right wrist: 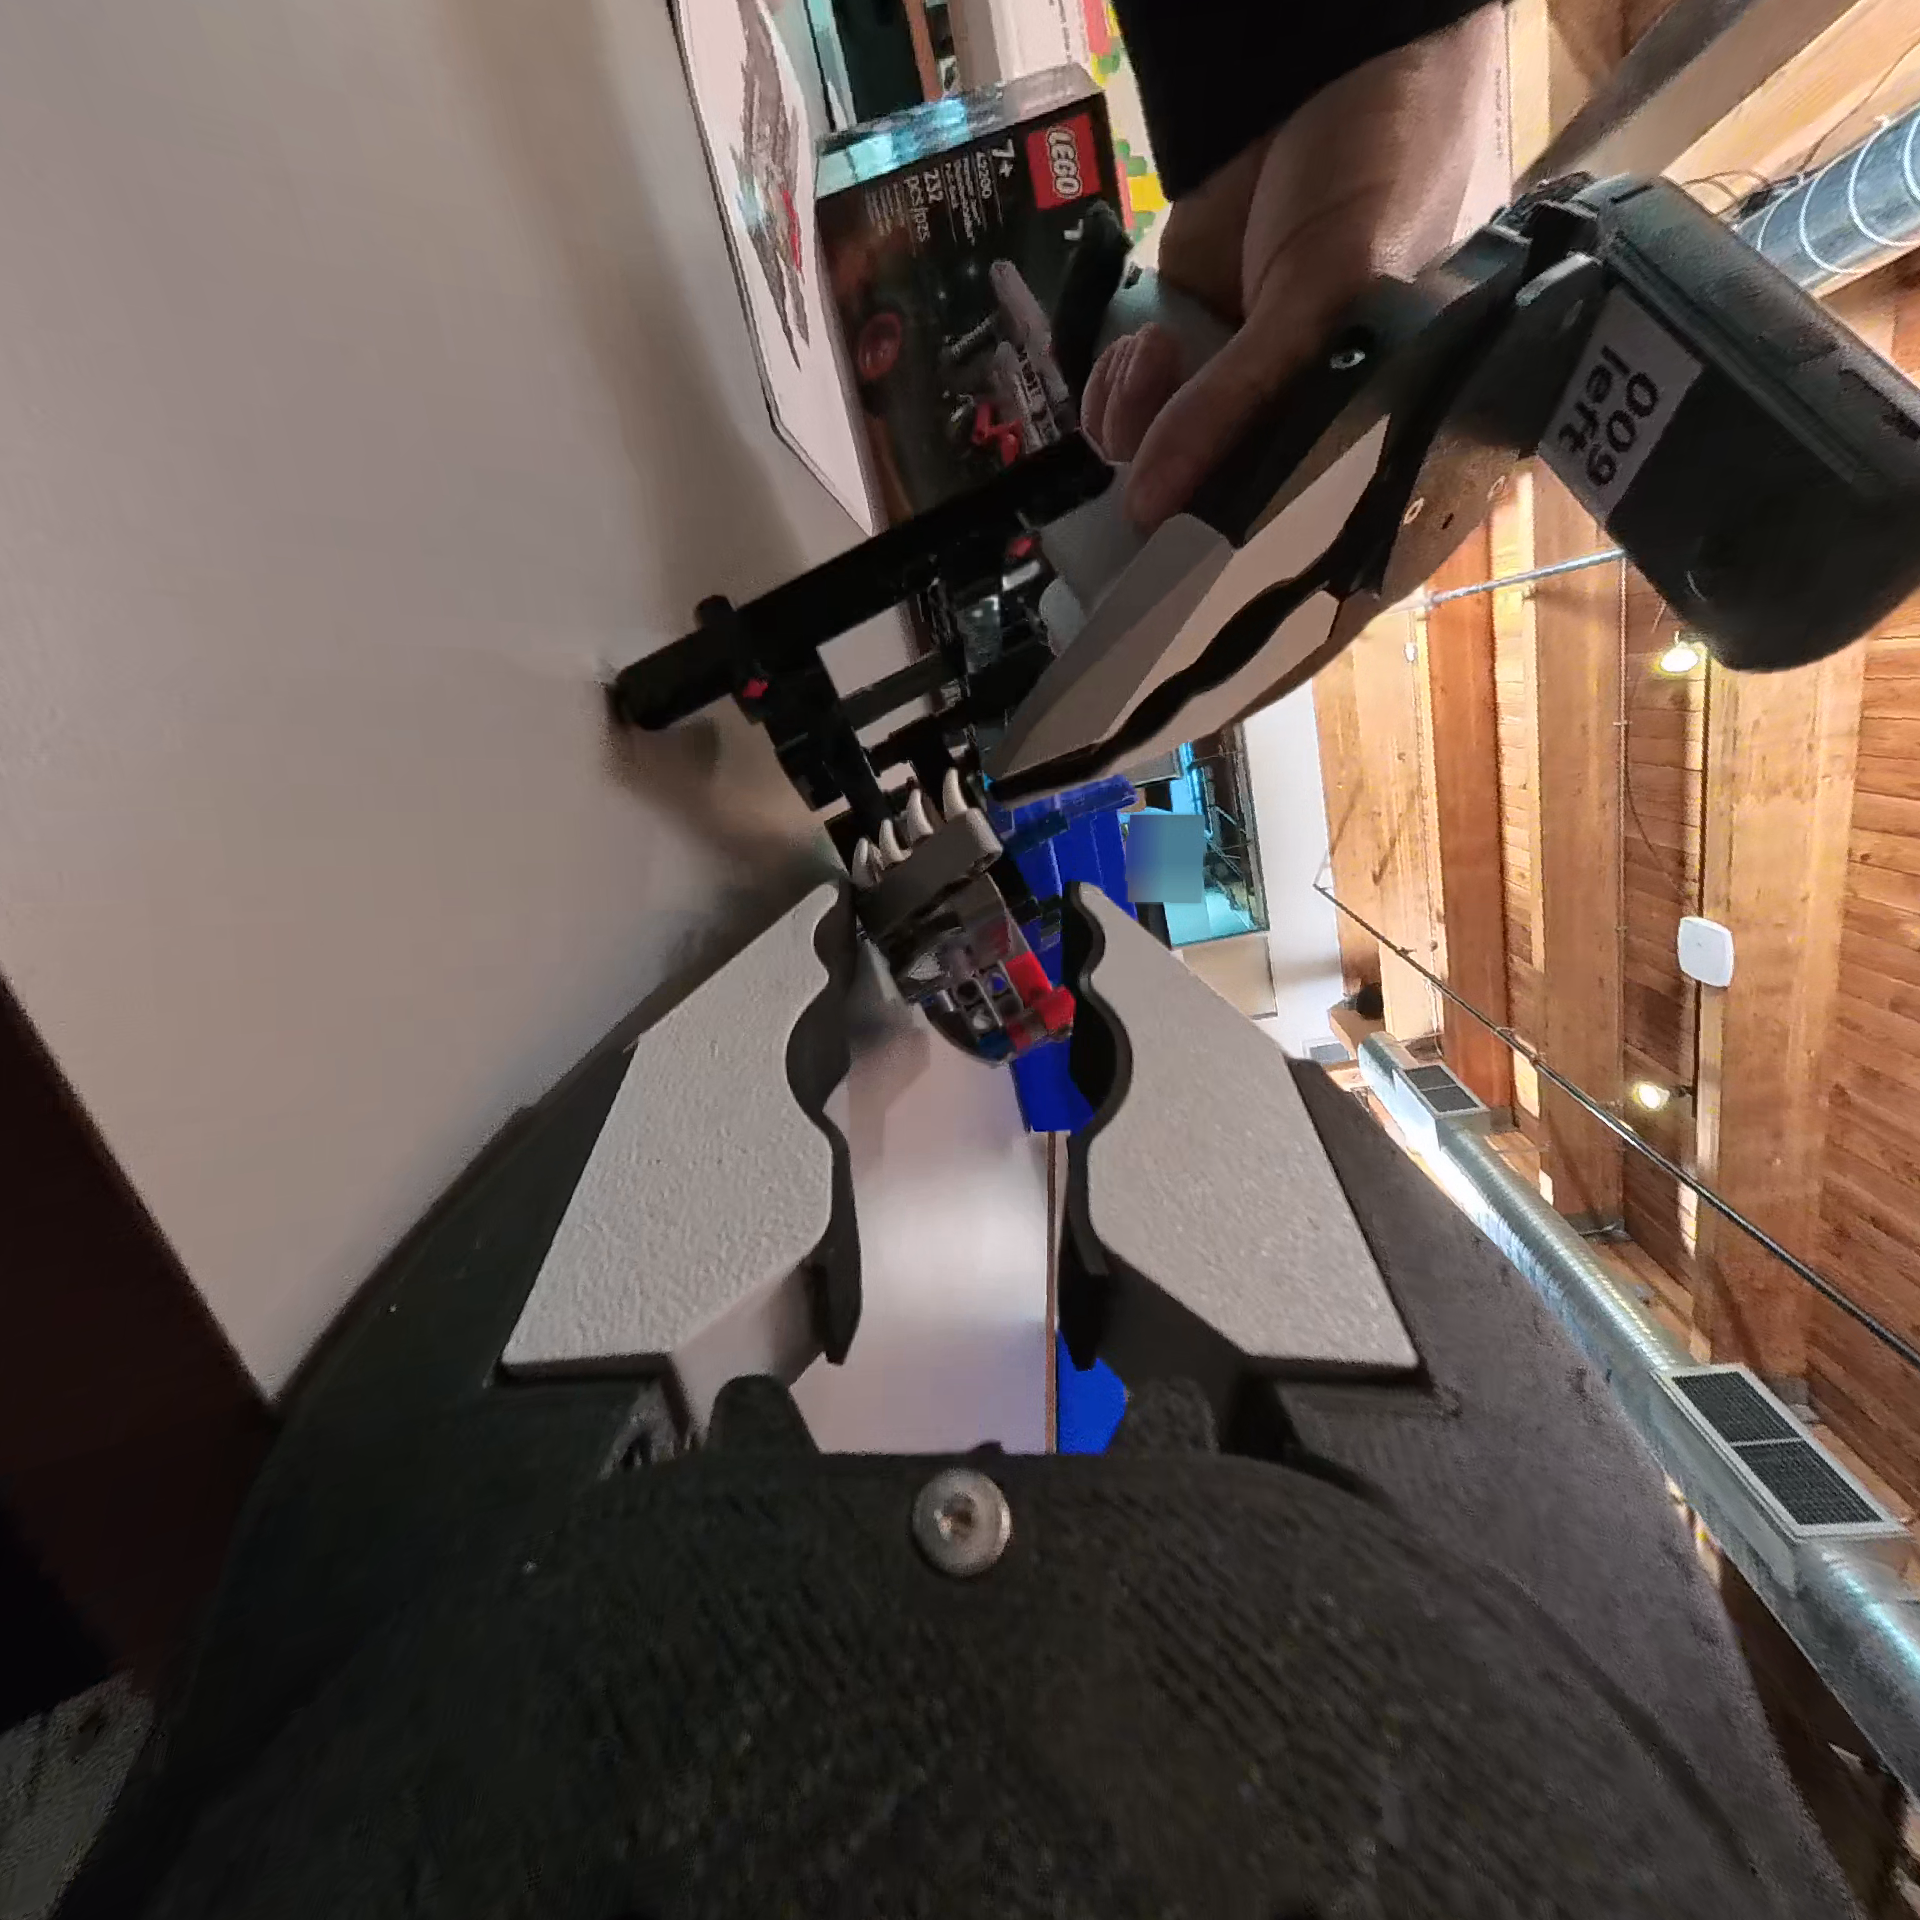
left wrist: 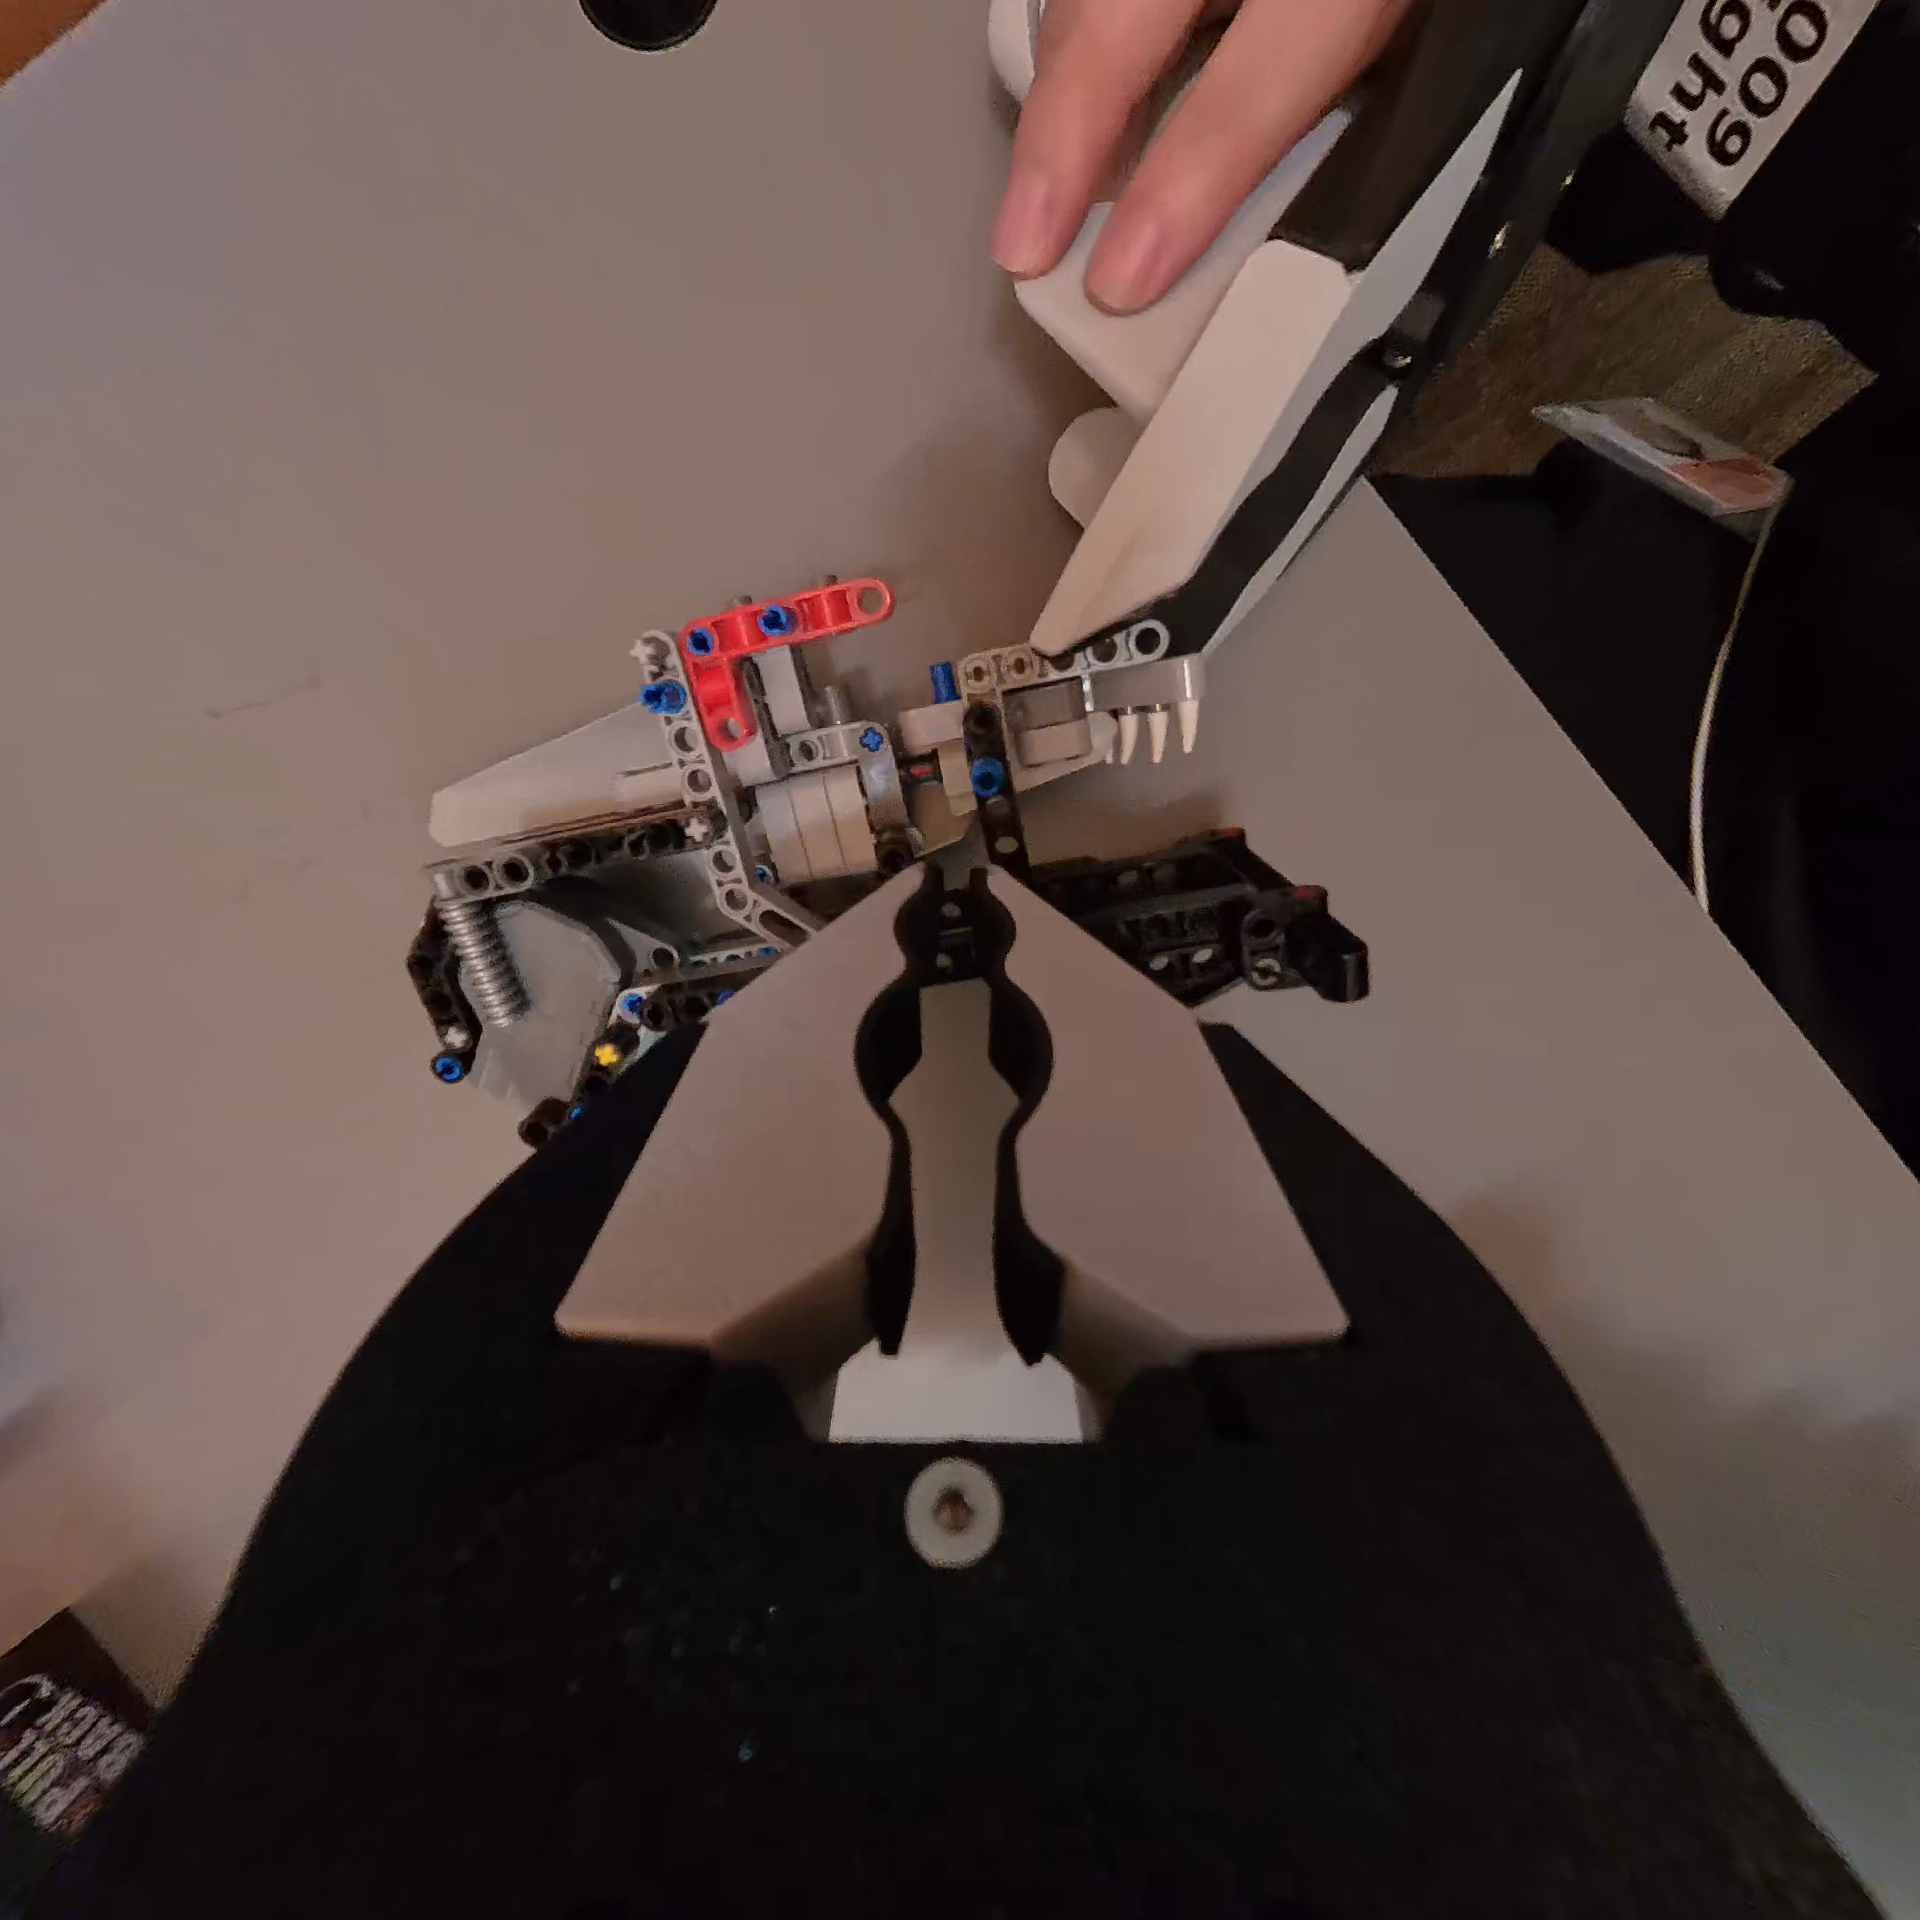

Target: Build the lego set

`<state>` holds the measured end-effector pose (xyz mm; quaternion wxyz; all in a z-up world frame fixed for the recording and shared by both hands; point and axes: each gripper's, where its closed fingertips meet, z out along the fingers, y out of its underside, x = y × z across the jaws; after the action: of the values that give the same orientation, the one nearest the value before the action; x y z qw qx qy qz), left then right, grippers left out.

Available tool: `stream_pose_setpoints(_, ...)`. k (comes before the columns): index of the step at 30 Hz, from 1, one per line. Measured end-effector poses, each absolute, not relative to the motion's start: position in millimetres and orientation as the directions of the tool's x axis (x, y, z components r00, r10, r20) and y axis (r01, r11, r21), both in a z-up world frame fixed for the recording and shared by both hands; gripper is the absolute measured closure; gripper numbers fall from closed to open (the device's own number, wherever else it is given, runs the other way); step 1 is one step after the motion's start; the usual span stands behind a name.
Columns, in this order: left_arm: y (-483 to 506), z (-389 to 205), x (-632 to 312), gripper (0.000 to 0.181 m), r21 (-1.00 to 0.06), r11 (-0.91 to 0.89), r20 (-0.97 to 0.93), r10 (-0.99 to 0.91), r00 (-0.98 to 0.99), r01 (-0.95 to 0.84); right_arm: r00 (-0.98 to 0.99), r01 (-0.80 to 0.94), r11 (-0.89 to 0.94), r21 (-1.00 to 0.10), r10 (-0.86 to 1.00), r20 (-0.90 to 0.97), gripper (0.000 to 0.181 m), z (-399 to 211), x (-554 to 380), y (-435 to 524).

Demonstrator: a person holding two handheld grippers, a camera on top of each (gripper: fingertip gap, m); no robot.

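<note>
A half-built lego model [left wrist: 790, 810] of grey, black and red beams lies on the beige table [left wrist: 416, 416]. It has a red L-piece [left wrist: 748, 644], a metal spring [left wrist: 488, 966] and a grey toothed head [left wrist: 1132, 717]. My left gripper [left wrist: 951, 883] is shut on a black beam at the model's middle; it also shows in the right wrist view [right wrist: 997, 769]. My right gripper [right wrist: 951, 914] has its fingers apart on either side of the toothed head [right wrist: 925, 883]. In the left wrist view its tips [left wrist: 1117, 644] rest on the head's grey beam.
A lego box [right wrist: 956, 291] and an instruction sheet [right wrist: 774, 208] lie farther along the table. Blue bins [right wrist: 1070, 862] stand beyond the model. The table's edge [left wrist: 1558, 727] runs close to the model's right. A round hole [left wrist: 644, 21] is in the tabletop. One gripper's finger ends stand about 4 centimeters off the other's.
</note>
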<state>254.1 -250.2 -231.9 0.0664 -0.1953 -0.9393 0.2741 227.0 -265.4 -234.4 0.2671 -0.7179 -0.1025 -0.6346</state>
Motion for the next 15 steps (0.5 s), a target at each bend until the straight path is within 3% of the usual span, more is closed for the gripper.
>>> stream_pose_setpoints(5,-247,-236,251,0.181,-0.558,0.775,0.058,0.393,-0.918,0.296,0.134,0.497,-0.848,-0.183,-0.134,0.982,0.129,-230,225,-270)
stream_pose_setpoints(9,-241,-246,254,0.181,-0.526,0.790,0.043,0.393,-0.918,0.314,0.127,0.525,-0.843,-0.119,-0.061,0.990,0.158,-236,223,-270)
stream_pose_setpoints(12,-241,-246,255,0.180,-0.541,0.788,0.046,0.377,-0.925,0.294,0.102,0.561,-0.822,-0.091,-0.040,0.994,0.140,-234,220,-256)
stream_pose_setpoints(15,-239,-244,256,0.179,-0.560,0.783,0.055,0.362,-0.930,0.272,0.097,0.584,-0.809,-0.074,-0.021,0.995,0.135,-234,217,-243)
